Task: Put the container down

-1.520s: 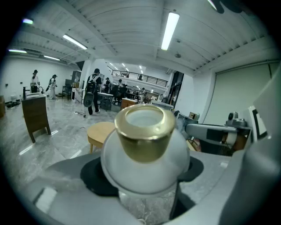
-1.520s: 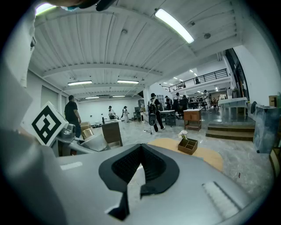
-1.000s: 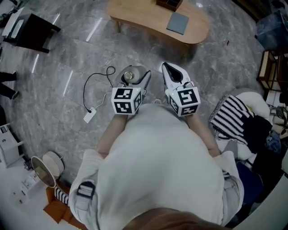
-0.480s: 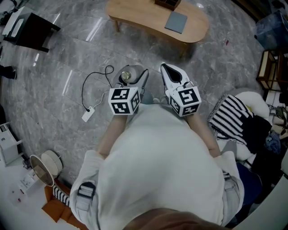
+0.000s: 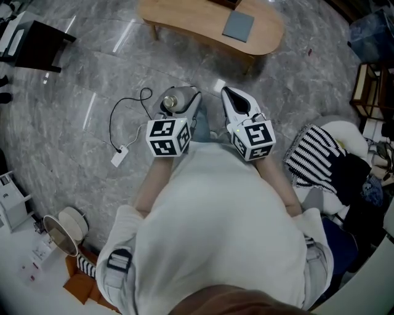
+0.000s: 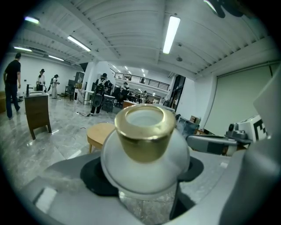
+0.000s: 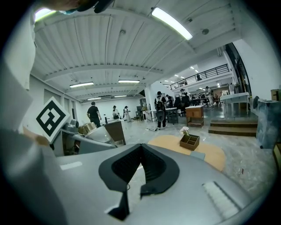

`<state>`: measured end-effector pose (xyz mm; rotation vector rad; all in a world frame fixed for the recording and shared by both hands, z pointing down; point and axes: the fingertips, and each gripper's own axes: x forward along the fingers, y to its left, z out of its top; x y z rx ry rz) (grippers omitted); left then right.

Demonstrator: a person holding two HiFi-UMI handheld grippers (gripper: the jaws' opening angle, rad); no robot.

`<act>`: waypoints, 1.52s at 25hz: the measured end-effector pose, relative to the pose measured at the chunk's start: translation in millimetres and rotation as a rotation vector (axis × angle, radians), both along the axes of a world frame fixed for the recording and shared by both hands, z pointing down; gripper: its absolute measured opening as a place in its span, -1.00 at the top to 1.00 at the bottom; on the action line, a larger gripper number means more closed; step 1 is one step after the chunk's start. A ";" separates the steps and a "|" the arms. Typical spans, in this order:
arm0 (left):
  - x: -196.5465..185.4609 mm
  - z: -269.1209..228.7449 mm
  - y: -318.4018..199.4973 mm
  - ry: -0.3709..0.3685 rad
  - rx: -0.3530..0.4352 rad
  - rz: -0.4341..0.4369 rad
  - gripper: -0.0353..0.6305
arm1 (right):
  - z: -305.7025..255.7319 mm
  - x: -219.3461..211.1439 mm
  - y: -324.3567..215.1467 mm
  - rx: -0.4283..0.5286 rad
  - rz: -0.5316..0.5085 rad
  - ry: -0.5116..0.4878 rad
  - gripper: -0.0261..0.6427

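Observation:
A round white container (image 6: 145,151) with a gold cap sits between the jaws of my left gripper (image 5: 183,99), which is shut on its body. In the head view the container (image 5: 171,102) hangs above the grey marble floor, in front of the person's chest. My right gripper (image 5: 228,95) is level with it on the right, a hand's width away, its jaws together with nothing in them. In the right gripper view the black pads (image 7: 131,163) meet along a thin slit, and the left gripper with the container shows at the left edge.
A low wooden table (image 5: 184,18) stands ahead with a grey pad (image 5: 238,26) and a small wooden box (image 7: 189,141) on it. On the floor at the left lies a white charger (image 5: 118,157) with its cable. Striped cloth (image 5: 311,154) is at the right. People stand far off.
My left gripper with the container has drifted slightly to the left. The right gripper has barely moved, and both grips look the same.

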<state>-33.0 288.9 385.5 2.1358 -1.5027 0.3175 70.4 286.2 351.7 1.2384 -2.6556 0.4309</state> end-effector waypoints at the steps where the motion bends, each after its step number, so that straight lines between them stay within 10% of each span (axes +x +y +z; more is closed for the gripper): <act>1: -0.9 1.5 -6.4 0.001 -0.001 0.002 -0.15 | 0.9 0.0 -6.5 -0.003 0.005 0.000 0.92; 38: -85.4 12.4 -331.5 -0.015 -0.039 0.191 -0.15 | -2.3 -96.3 -320.8 -0.044 0.111 0.028 0.92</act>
